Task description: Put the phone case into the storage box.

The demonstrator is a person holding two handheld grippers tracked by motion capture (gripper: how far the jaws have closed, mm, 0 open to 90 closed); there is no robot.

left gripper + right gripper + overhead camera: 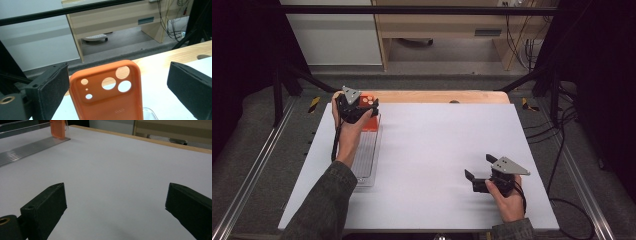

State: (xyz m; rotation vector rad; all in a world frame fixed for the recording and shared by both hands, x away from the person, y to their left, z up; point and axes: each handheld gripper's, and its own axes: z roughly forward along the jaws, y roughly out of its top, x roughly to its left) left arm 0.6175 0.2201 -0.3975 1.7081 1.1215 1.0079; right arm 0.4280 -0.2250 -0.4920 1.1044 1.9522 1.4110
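From above, the left gripper (362,111) hovers at the orange phone case (369,102), standing in the clear ribbed rack (366,155) at the desk's (437,150) far-left edge. Left gripper view: fingers (51,85) spread, the case (107,92) loose between them, apparently untouched; a nudge could topple it. Right gripper view: fingers (45,207) spread over bare white desk, wooden cabinets beyond.

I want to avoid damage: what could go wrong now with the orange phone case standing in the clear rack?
1. The orange phone case stands upright between the open left tongs, touching neither pad; a sideways move could tip it.
2. It stands at the far end of the clear rack, so a push could drop it off.
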